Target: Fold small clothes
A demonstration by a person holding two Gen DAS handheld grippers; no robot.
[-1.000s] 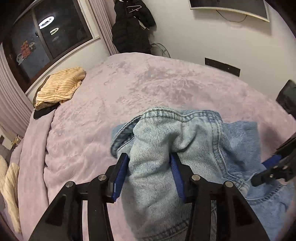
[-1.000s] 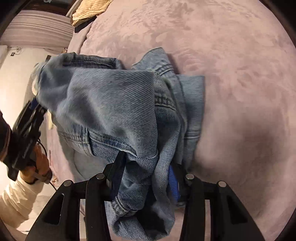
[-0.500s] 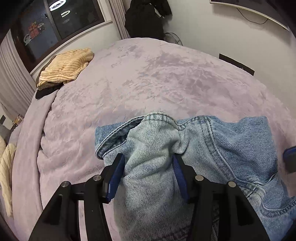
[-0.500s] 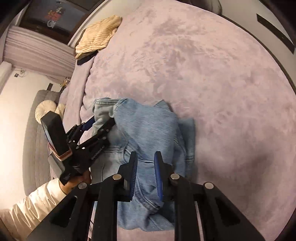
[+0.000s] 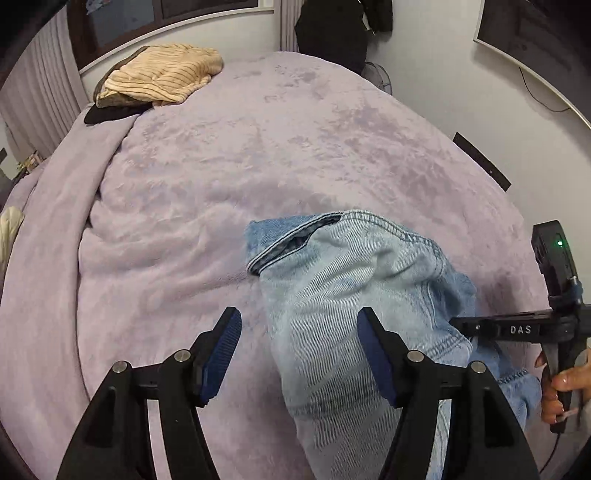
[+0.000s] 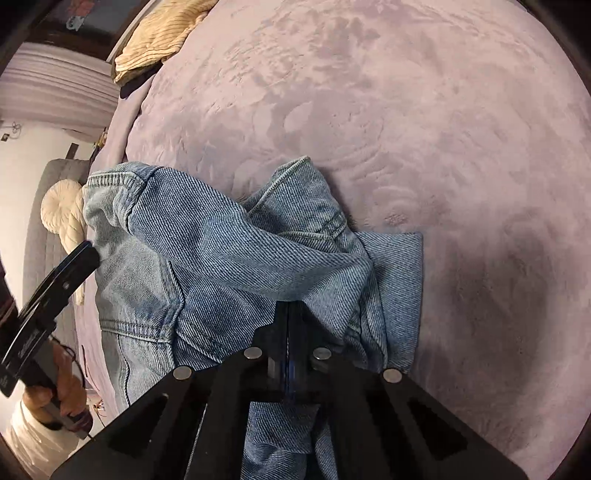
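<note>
A light blue denim garment (image 5: 354,295) lies bunched on the lilac bedspread (image 5: 258,155). My left gripper (image 5: 299,354) is open; its blue pads stand apart, with the denim's left part between them and loose. In the right wrist view the denim (image 6: 229,258) spreads left and forward. My right gripper (image 6: 290,314) is shut with its jaws pressed together over the denim's middle; whether cloth is pinched between them is hidden. The right gripper also shows at the right of the left wrist view (image 5: 509,328), and the left gripper at the left of the right wrist view (image 6: 48,306).
A folded tan striped garment (image 5: 162,74) on a dark one lies at the bed's far left corner. A black coat (image 5: 332,33) hangs on the far wall. A cream cushion (image 6: 62,214) sits on a grey sofa left of the bed.
My left gripper has opened and let go of the denim, which now lies on the bed. My right gripper has closed fully and lowered onto the denim's middle.
</note>
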